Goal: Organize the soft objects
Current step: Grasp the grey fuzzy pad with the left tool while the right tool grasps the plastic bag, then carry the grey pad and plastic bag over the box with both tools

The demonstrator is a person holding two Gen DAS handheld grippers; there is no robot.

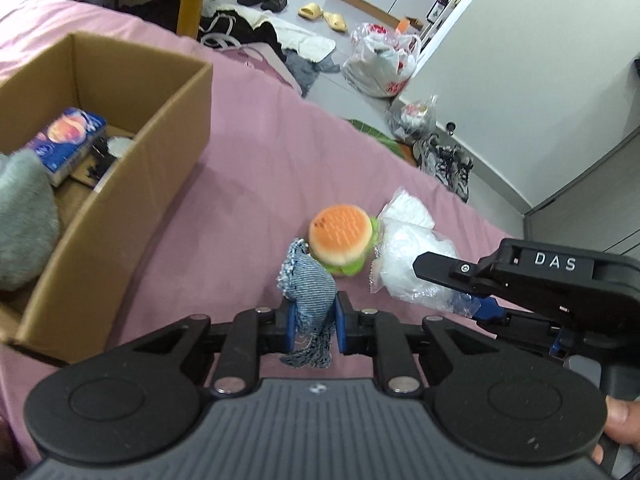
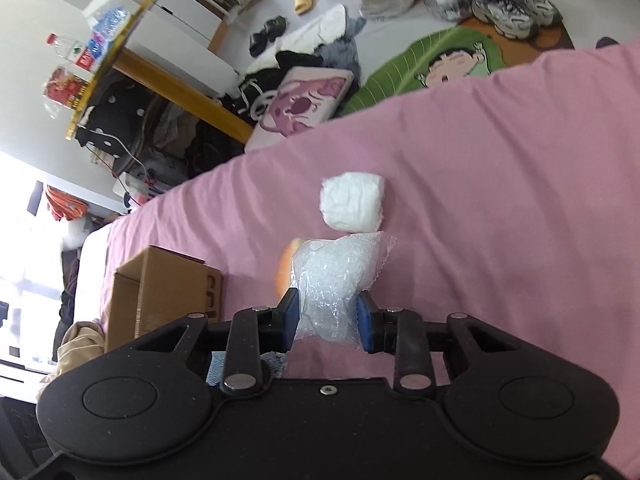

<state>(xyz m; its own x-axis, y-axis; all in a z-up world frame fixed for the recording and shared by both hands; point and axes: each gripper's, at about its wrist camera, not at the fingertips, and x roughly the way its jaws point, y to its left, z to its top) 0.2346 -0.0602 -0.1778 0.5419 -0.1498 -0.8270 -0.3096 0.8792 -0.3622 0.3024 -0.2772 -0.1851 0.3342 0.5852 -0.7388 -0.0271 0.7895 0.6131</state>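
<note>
My left gripper [image 1: 314,322] is shut on a blue striped cloth bundle with fringe [image 1: 310,292], held over the pink bed sheet [image 1: 248,152]. Just beyond it sits a plush hamburger [image 1: 340,240]. My right gripper [image 2: 328,320] is shut on a clear plastic bag of white stuffing [image 2: 334,276]; in the left wrist view that bag [image 1: 412,264] lies right of the burger with the right gripper [image 1: 472,292] on it. A white wrapped soft pack [image 2: 354,202] lies farther on the sheet. The burger [image 2: 286,268] is mostly hidden behind the bag.
An open cardboard box [image 1: 160,152] stands on the bed at left, holding a blue tissue pack [image 1: 66,138] and a grey plush [image 1: 20,220]. The same box [image 2: 160,292] shows left of my right gripper. Past the bed edge the floor holds shoes, bags and clothes.
</note>
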